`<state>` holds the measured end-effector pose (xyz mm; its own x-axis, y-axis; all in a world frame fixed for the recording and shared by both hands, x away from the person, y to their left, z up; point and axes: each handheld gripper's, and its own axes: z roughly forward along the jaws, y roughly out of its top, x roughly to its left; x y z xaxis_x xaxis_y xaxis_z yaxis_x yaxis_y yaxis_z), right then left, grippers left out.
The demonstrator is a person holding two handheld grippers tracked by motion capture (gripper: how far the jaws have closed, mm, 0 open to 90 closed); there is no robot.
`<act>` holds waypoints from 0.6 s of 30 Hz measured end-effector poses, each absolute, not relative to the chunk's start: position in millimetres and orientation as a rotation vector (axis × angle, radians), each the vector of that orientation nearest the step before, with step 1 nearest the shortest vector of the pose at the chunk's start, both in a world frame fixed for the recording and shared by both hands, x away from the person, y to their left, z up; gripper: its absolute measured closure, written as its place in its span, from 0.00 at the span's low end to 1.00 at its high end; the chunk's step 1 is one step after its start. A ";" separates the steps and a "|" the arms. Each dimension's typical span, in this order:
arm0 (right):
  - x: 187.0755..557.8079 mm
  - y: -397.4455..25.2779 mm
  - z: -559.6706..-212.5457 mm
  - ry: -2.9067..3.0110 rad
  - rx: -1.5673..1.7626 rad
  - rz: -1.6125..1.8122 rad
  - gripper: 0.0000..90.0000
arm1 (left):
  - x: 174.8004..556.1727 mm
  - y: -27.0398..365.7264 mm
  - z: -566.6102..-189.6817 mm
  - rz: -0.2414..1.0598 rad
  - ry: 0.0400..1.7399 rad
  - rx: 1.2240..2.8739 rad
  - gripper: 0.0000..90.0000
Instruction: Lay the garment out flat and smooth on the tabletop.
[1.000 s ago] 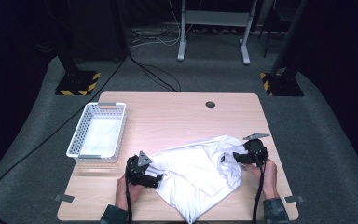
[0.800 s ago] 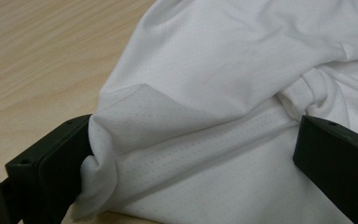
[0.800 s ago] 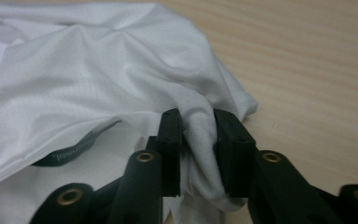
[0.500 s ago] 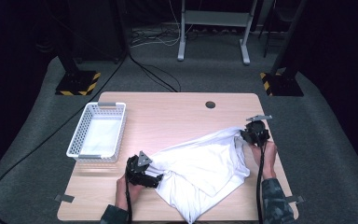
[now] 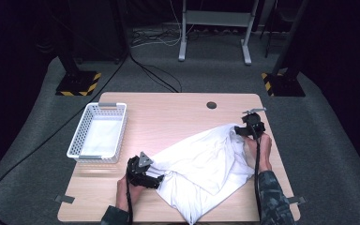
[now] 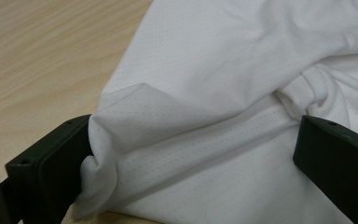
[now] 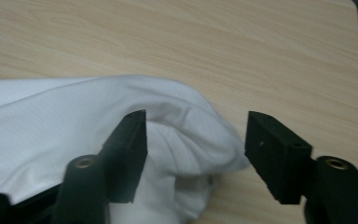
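Observation:
A white T-shirt (image 5: 201, 164) lies crumpled over the near right part of the wooden table (image 5: 168, 117). My left gripper (image 5: 155, 180) sits at the shirt's near left edge. In the left gripper view this gripper (image 6: 191, 135) is open, its jaws wide apart with shirt fabric (image 6: 242, 56) bunched against the left one. My right gripper (image 5: 239, 131) is at the shirt's far right corner. Its own view shows the right gripper (image 7: 196, 121) open, jaws astride a fold of the shirt (image 7: 51, 130) without pinching it.
A white mesh basket (image 5: 110, 107) stands at the table's left side. A round cable hole (image 5: 211, 105) sits near the far edge. Bare wood (image 7: 214, 37) stretches beyond the shirt. Stand bases with hazard stripes (image 5: 77, 84) and cables lie on the floor behind.
The right gripper moved away from me toward the far right, and the shirt's corner stretched out with it. The left gripper stayed put.

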<state>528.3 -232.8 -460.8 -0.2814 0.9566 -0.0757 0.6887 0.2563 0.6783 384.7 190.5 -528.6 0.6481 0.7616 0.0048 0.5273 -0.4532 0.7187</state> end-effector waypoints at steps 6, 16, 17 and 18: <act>484.4 -249.0 -458.5 2.040 1.497 0.828 0.22 | 384.4 190.4 -528.6 0.429 1.001 2.160 0.00; 397.6 -255.9 -495.9 2.077 1.476 0.945 0.05 | 384.0 190.1 -528.6 0.434 1.003 2.162 0.00; 395.3 -255.3 -498.1 2.075 1.476 0.944 0.05 | 384.0 190.1 -528.6 0.436 1.001 2.161 0.00; 391.1 -253.9 -501.9 2.075 1.477 0.944 0.05 | 383.9 189.9 -528.7 0.437 1.003 2.160 0.00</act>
<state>391.1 -253.9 -501.9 -0.3462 0.9370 0.0459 0.6504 0.2045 0.7316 383.9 189.9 -528.7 0.6421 0.7665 0.0089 0.5285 -0.4511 0.7192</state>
